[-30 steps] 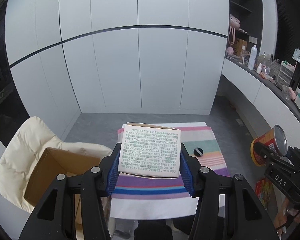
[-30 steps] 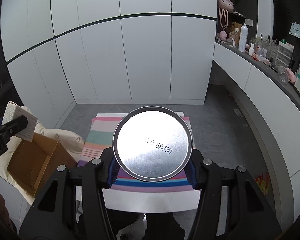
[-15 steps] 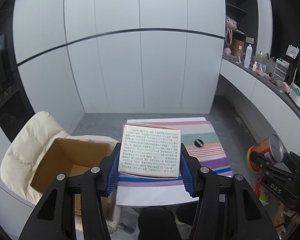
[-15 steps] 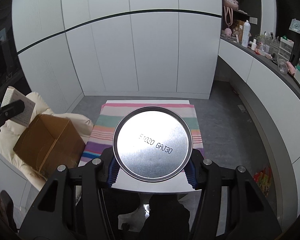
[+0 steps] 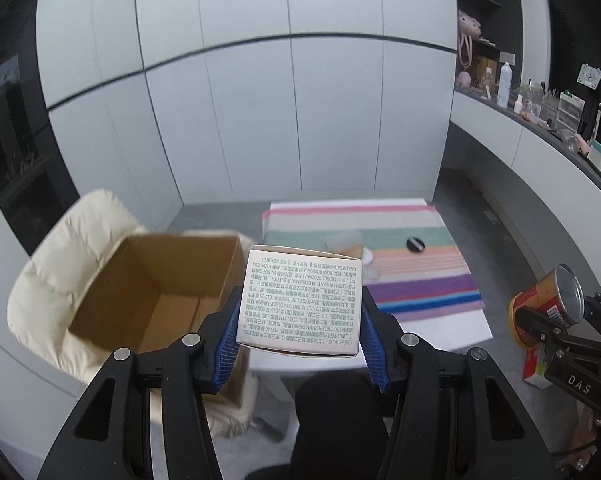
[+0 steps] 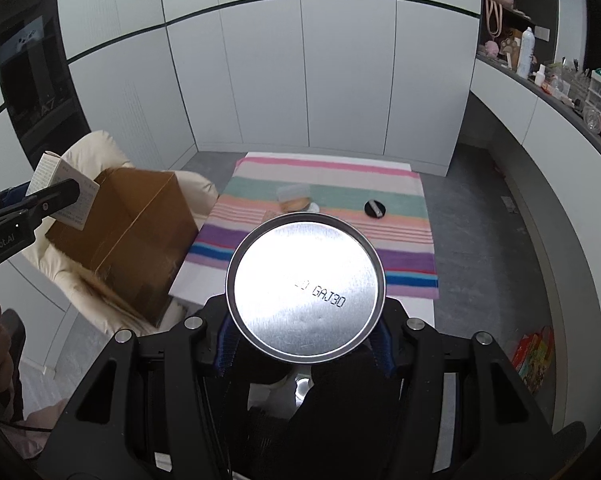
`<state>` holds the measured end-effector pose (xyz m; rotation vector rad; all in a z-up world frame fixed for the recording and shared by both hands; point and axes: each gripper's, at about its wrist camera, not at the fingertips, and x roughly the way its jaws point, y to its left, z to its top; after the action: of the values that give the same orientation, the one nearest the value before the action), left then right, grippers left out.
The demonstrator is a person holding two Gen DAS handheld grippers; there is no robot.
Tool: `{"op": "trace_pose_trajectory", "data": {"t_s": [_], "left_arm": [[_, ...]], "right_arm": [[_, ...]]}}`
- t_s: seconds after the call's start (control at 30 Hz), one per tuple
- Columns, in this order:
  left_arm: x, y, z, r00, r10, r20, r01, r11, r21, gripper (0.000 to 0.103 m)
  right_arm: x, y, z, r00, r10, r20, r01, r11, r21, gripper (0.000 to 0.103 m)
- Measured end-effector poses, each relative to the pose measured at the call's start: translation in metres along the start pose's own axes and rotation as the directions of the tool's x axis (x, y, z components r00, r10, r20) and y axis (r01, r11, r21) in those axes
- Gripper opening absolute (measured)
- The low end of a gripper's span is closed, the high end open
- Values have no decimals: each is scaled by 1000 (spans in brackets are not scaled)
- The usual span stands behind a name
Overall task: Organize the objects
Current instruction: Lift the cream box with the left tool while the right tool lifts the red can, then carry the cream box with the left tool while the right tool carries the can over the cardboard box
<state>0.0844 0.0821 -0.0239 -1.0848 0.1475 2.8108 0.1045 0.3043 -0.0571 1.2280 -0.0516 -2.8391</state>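
can base [image 6: 305, 289] stamped "gaj30"; right claw [image 5: 556, 322] body marked "das".

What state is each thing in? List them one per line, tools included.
Left tool: shut on the white carton.
White carton: held, printed face toward the camera.
Right tool: shut on the can.
Can: held, metal end toward the camera.
Cardboard box: open, resting on the cream chair.
Black round item: lying on the striped cloth.
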Motion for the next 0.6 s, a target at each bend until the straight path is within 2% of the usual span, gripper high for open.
{"op": "trace_pose_trajectory", "data": {"t_s": [0.13,0.27,0.6], "left_arm": [[-4,11,-25,999,-25,-25,24,999,-35,54],[-4,14,-41,999,23,-28,-24,999,-31,54],[5,14,-44,999,16,-47,-17,999,-27,54]], "right_arm": [[-5,4,-14,999,29,-29,-29,1000,1,56],[-8,7,-27,997,55,-59,-56,998,-5,56],[-19,10,-36,999,35,-36,-35,999,1,56]]}}
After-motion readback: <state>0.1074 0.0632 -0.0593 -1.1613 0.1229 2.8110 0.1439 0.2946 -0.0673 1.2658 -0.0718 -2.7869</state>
